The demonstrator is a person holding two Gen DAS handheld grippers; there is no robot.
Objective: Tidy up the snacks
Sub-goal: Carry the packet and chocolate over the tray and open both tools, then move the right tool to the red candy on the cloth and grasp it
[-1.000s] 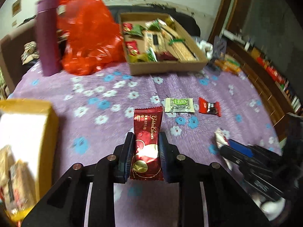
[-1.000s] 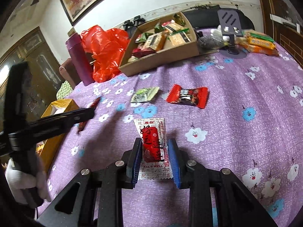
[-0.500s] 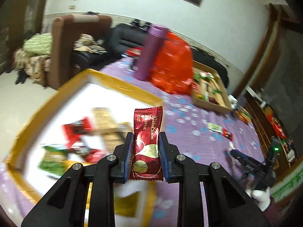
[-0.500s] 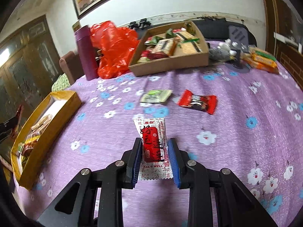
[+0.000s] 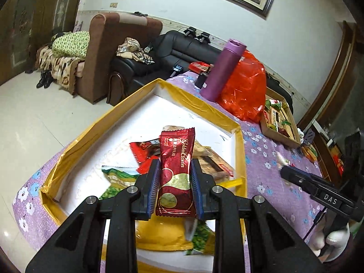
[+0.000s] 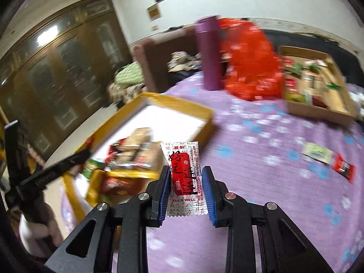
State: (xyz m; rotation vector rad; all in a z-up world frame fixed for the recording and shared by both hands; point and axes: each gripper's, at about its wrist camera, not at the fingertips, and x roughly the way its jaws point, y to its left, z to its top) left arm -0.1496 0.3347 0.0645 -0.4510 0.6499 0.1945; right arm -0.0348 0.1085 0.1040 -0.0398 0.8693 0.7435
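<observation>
We see a glossy dark-red foil snack wrapper (image 5: 176, 173) between ribbed blue rubbery pads (image 5: 154, 186) on matt black plastic fingers. At one o'clock, a crinkled shiny red plastic bag (image 5: 244, 91) sits on purple floral woven cloth (image 5: 266, 159). The yellow-rimmed box (image 5: 200, 107) looks like taped glossy card.

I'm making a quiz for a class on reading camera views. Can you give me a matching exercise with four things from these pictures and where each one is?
Things:
1. dark red Golden Crown packet
2. white and red packet
3. purple bottle
4. pale green packet

Places:
A. lying on the purple floral cloth
B. in the right claw
C. standing beside the red plastic bag
D. in the left claw, over the yellow box

Pairs: 1-D, 2-B, 3-C, 4-A
</observation>
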